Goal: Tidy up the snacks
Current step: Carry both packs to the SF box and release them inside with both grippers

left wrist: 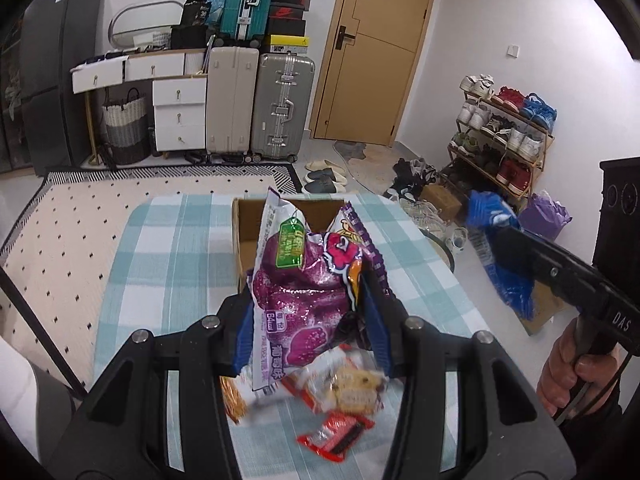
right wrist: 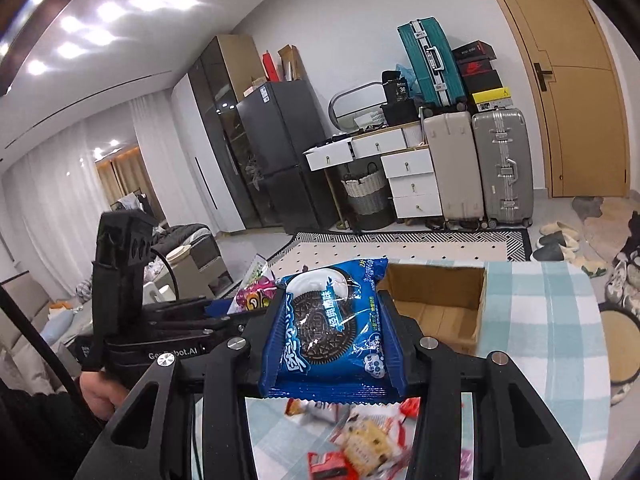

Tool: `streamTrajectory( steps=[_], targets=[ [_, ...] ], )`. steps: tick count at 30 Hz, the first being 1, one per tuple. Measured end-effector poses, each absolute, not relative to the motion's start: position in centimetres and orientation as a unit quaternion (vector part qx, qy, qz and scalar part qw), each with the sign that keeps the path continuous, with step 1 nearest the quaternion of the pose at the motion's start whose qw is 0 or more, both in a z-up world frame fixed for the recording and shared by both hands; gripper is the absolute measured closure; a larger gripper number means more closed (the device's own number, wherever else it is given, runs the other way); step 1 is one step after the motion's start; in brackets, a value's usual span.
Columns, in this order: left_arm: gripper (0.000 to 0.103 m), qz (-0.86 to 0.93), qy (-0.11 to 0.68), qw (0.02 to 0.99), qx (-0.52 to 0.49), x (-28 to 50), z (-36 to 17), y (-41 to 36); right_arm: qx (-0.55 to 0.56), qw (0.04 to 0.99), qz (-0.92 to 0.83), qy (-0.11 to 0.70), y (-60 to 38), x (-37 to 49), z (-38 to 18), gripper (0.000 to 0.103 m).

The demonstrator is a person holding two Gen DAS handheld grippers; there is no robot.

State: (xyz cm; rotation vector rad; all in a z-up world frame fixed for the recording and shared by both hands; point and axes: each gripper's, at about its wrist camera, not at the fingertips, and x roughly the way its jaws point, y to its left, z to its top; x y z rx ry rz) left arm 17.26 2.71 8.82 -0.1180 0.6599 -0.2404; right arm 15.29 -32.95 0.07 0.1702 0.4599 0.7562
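Loose snacks [left wrist: 340, 412] lie below both loaded tools, cardboard box [right wrist: 440, 312] beyond.

Left gripper [left wrist: 308, 312]: jaws closed on purple snack bag [left wrist: 304, 280], bag upright between blue fingers [left wrist: 245, 340], held above tabletop. Left hand [right wrist: 98, 394] wrapped around handle at rear, dark sleeve at wrist.

Right gripper [right wrist: 334, 328]: jaws clamped on both sides of blue cookie pack [right wrist: 332, 320], pack face toward camera, raised off tabletop. Right hand [left wrist: 576, 376] grips handle, fingers curled round it. Two grippers side by side, apart, both pointed roughly same way.
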Motion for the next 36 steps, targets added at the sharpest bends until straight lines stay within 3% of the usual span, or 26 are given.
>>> streamTrajectory(
  steps=[13, 24, 36],
  targets=[
    [0.059, -0.105, 0.357, 0.925, -0.073, 34.4, 9.9, 0.9, 0.115, 0.896, 0.341, 0.259, -31.7, 28.2, 1.1, 0.060],
    [0.059, -0.077, 0.421, 0.900, -0.088, 44.9, 1.7, 0.2, 0.089, 0.888, 0.293, 0.344, -29.8, 37.4, -6.2, 0.060],
    [0.058, -0.061, 0.471, 0.877, -0.072, 48.8, -6.6, -0.3, 0.081, 0.876, 0.271, 0.391, -29.5, 40.7, -13.3, 0.060]
  ],
)
